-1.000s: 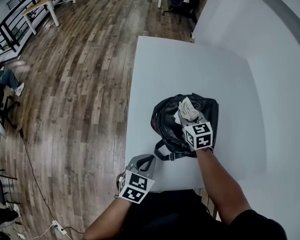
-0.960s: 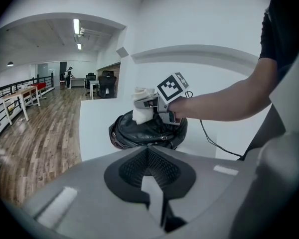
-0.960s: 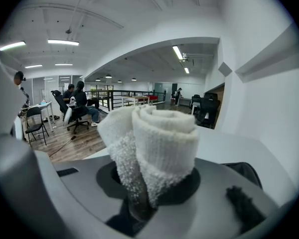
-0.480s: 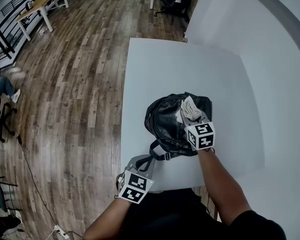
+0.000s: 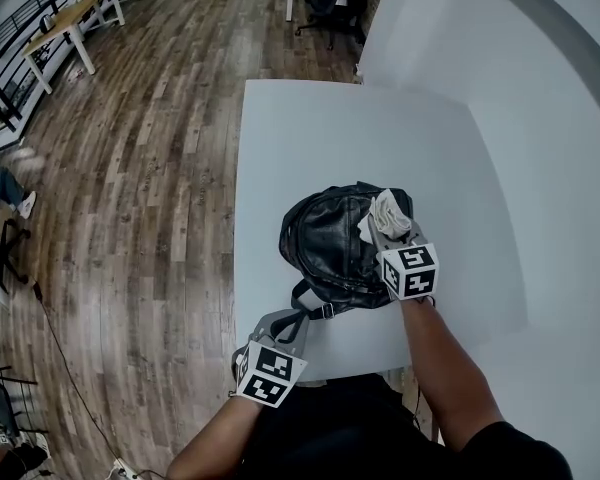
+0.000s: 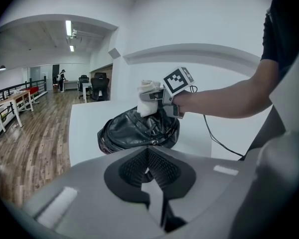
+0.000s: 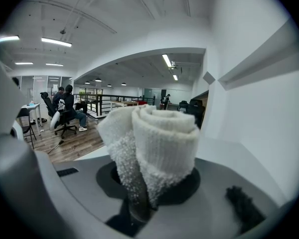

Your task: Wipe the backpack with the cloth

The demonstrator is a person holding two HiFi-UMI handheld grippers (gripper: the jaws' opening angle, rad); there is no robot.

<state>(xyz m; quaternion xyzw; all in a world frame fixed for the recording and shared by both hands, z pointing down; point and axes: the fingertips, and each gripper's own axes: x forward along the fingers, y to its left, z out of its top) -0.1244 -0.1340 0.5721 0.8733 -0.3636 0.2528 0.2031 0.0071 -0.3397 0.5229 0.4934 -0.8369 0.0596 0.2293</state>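
No words, numbers or brands I can read; the cubes [image 5: 410,271] on my left hand-held gripper [image 5: 283,321] and right hand-held gripper [image 5: 382,230] show only black-and-white square patterns.

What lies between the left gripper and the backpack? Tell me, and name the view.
In the head view, only the backpack's own strap, lying on the white table, sits between the left gripper and the backpack.

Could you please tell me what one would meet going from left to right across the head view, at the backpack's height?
In order: wooden floor → white table → black backpack → cloth → white wall.
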